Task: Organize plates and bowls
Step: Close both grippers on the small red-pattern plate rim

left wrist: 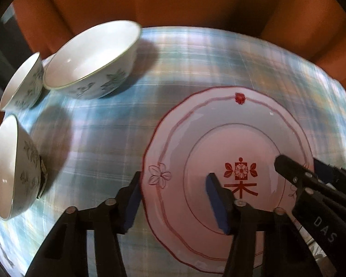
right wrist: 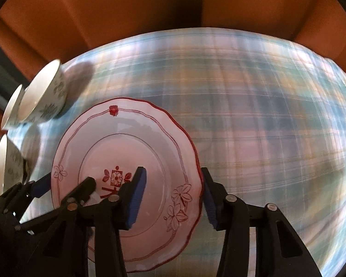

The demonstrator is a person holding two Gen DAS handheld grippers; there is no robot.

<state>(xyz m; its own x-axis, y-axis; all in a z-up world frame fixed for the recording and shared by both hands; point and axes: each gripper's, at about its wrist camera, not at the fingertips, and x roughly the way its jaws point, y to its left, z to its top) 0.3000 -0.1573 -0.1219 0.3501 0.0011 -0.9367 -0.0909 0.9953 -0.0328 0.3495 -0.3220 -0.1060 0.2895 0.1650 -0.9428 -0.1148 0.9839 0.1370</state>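
Observation:
A white plate (left wrist: 219, 138) with red rim lines, flowers and a red centre mark lies flat on the plaid cloth; it also shows in the right wrist view (right wrist: 131, 143). My left gripper (left wrist: 173, 204) is open and straddles the plate's left rim, one finger outside it, one over the centre. My right gripper (right wrist: 173, 199) is open and straddles the plate's right rim; it shows in the left wrist view (left wrist: 311, 180) too. Three white bowls with grey leaf patterns stand at the left: a large one (left wrist: 92, 57), one behind it (left wrist: 23, 83) and a near one (left wrist: 11, 168).
The table is covered with a blue and white plaid cloth (right wrist: 265, 115). Orange-brown chair backs or panels (left wrist: 173, 0) rise past its far edge. The bowls also show at the left of the right wrist view (right wrist: 41, 92).

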